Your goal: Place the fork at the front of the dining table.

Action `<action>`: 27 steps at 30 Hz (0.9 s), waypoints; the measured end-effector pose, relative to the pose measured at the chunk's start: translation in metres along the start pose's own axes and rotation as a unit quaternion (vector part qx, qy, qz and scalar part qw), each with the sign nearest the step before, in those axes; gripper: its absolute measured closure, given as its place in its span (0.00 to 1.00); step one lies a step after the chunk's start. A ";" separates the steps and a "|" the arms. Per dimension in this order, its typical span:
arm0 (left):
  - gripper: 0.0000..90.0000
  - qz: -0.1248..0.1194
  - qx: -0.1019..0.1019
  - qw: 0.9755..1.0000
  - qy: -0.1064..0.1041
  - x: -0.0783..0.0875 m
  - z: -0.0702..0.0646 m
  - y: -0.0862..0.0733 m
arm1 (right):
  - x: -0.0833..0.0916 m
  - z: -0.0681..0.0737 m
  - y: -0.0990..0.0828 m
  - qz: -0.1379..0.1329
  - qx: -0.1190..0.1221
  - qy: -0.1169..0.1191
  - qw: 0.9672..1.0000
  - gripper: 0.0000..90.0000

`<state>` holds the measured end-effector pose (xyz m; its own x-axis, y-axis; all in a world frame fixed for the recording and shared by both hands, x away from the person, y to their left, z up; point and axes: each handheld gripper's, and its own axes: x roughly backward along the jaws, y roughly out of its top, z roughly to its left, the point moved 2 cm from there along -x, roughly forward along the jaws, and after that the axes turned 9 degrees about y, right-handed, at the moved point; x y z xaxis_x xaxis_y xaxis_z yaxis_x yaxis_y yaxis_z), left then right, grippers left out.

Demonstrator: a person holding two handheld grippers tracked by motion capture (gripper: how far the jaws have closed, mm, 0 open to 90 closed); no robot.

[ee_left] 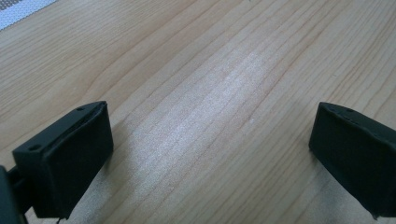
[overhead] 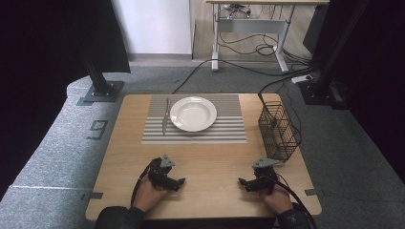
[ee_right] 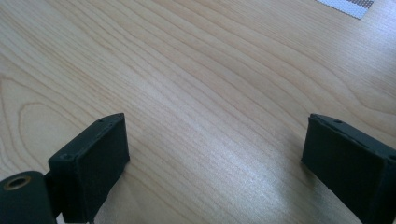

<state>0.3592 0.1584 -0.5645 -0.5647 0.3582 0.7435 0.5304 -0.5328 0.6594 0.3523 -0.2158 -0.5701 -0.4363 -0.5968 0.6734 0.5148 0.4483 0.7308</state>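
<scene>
Wooden table point(overhead: 210, 162), striped placemat point(overhead: 229, 131), wire basket point(overhead: 278, 131) at right edge

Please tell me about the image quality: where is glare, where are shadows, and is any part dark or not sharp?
High view: both side margins are nearly black; the plate is bright but readable. Left gripper view: a pale sheen of glare runs across the table between the open jaws, and the near jaws look soft. Right gripper view: a weaker sheen on the wood, with soft shadows beside the jaws.
</scene>
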 end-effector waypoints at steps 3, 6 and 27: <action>0.00 0.000 0.000 1.000 0.001 0.000 0.000 0.000 | 0.000 0.000 0.000 0.000 0.000 0.000 1.000 0.07; 0.00 0.000 0.001 1.000 0.001 0.000 0.000 0.000 | 0.000 0.000 0.000 0.002 0.002 0.004 1.000 0.06; 0.06 -0.008 0.011 1.000 -0.016 0.008 0.001 0.009 | 0.000 0.001 -0.001 0.005 0.004 0.005 1.000 0.04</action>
<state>0.3599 0.1573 -0.5522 -0.5520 0.3915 0.7362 0.5358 -0.5099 0.6729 0.3510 -0.2152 -0.5705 -0.4243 -0.5992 0.6790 0.5131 0.4587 0.7254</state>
